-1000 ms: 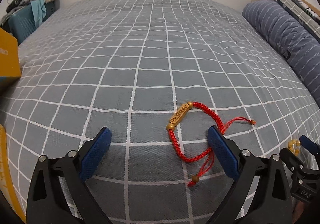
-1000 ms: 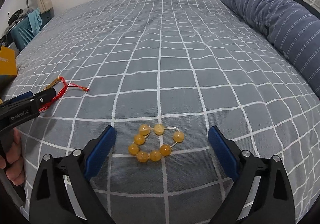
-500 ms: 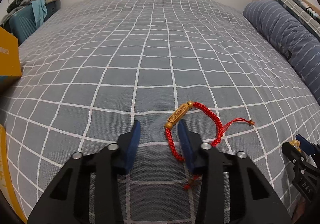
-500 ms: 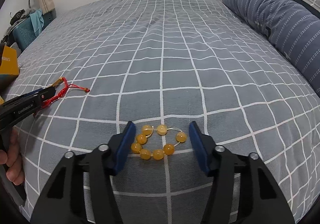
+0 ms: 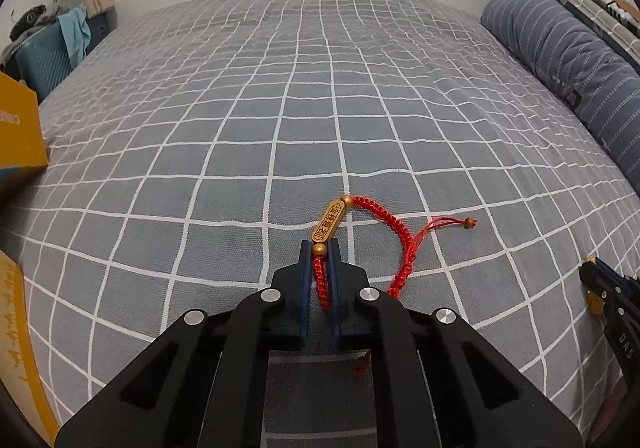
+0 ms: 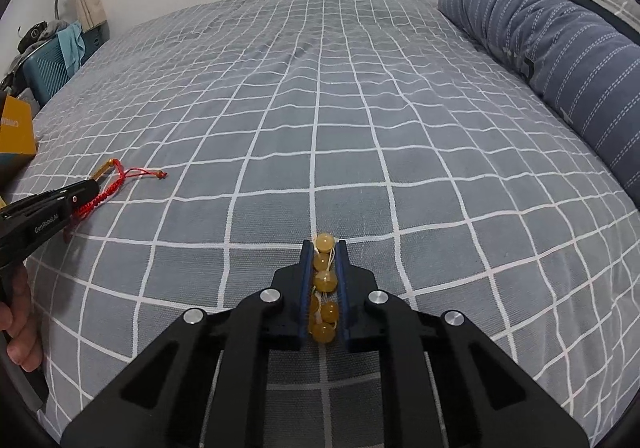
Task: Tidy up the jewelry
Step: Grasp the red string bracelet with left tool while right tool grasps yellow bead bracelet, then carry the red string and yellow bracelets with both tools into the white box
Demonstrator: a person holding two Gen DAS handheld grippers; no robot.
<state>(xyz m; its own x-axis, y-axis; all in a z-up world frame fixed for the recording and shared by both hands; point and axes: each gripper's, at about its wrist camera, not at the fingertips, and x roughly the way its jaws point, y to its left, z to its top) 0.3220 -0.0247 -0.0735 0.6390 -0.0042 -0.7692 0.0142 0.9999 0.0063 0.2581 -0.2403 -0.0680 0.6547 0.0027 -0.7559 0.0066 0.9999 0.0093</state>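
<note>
A red braided bracelet (image 5: pixel 400 232) with a gold bar charm lies on the grey checked bedspread (image 5: pixel 280 107). My left gripper (image 5: pixel 320 252) is shut on its left cord just below the charm; the rest trails to the right. It also shows in the right wrist view (image 6: pixel 114 175), with the left gripper (image 6: pixel 86 193) on it. My right gripper (image 6: pixel 324 248) is shut on a yellow bead bracelet (image 6: pixel 325 280), squeezed into a line between the pads. The right gripper (image 5: pixel 590 268) shows at the right edge of the left wrist view.
A blue striped bolster (image 6: pixel 560 47) and folded bedding lie along the right side. A yellow box (image 5: pixel 16 135) sits at the bed's left edge, another yellow edge (image 5: pixel 20 348) nearer. A teal basket with clothes (image 6: pixel 52 67) stands beyond the bed at left.
Both grippers went from wide open to shut: the left closed on the red bracelet's cord, the right on the yellow beads, bunching them into a line.
</note>
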